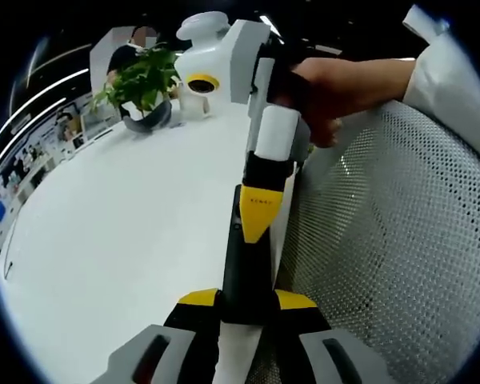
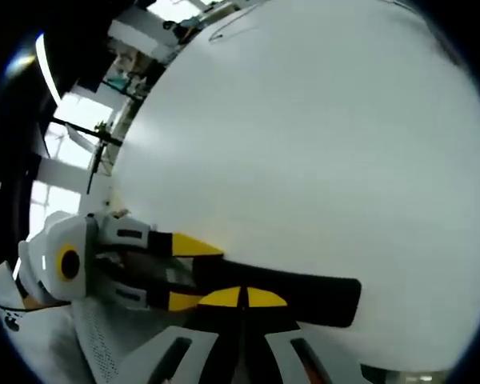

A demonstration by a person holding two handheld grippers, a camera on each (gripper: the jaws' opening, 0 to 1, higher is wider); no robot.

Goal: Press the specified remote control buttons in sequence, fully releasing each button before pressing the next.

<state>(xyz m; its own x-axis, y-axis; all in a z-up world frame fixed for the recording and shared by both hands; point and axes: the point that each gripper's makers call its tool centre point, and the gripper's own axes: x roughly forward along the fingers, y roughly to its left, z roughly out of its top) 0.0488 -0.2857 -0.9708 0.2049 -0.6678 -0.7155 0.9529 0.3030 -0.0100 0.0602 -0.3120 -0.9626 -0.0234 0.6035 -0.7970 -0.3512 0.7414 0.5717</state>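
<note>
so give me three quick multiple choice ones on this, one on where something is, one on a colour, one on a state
1. Where does the potted plant stand?
a) on the far part of the white table
b) on the mesh chair
c) between the left tongs

2. What colour are the tips of the right tongs?
a) red
b) blue
c) yellow

3. What are the left tongs doing?
a) hanging open over the table
b) shut on the black remote
c) shut on a leaf

Answers:
1 a: in the left gripper view the potted plant sits far back on the white table.
2 c: the right tongs end in a yellow point that rests on the black remote.
3 b: the left tongs have one yellow tip on each side of the remote's near end.
</note>
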